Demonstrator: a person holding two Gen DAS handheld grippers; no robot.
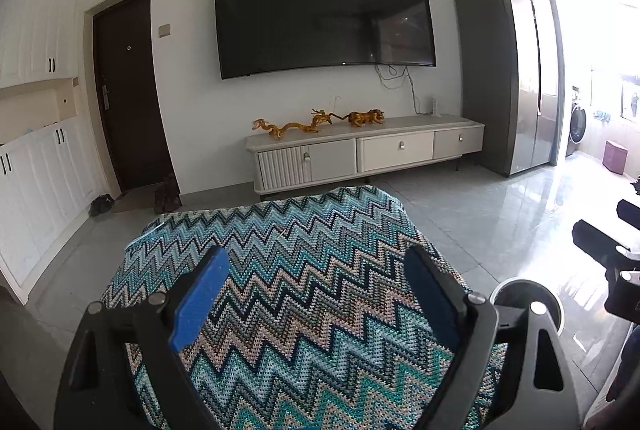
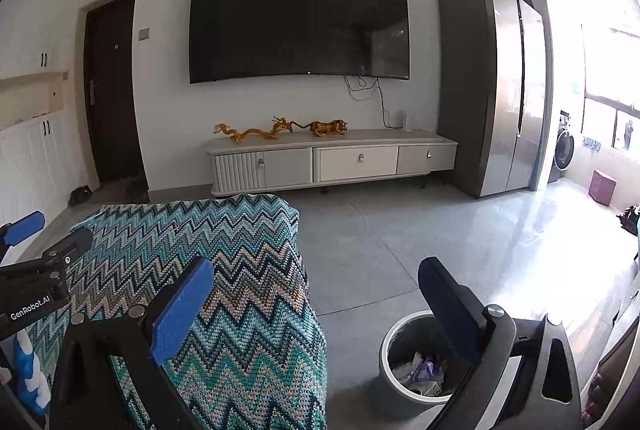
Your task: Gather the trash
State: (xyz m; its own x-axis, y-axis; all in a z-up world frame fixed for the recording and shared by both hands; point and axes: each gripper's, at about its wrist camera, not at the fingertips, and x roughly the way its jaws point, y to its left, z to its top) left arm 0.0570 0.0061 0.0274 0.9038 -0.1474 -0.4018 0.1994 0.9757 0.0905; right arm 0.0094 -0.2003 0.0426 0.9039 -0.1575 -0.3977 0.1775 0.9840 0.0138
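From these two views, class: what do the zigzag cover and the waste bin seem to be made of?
Zigzag cover: looks like knitted or crocheted yarn, matte; small looped stitches show in the teal, blue and beige chevrons. Waste bin: probably plastic, though metal is possible; smooth grey wall with a pale rim, crumpled trash inside.

I see a zigzag cloth (image 1: 304, 270) knitted in teal, light blue, beige and black chevrons. My left gripper (image 1: 316, 270) has a black frame with blue pads, and my right gripper (image 2: 320, 294) looks the same. The bin (image 2: 396, 362) is dark grey with a white rim, and the trash (image 2: 420, 374) inside is white and pale purple. The floor (image 2: 400, 238) is glossy grey tile. The television (image 1: 320, 14) is black on a white wall (image 1: 188, 70). Golden-orange figurines (image 1: 316, 124) sit on a cream cabinet (image 1: 400, 146). The door (image 1: 124, 90) is dark brown.
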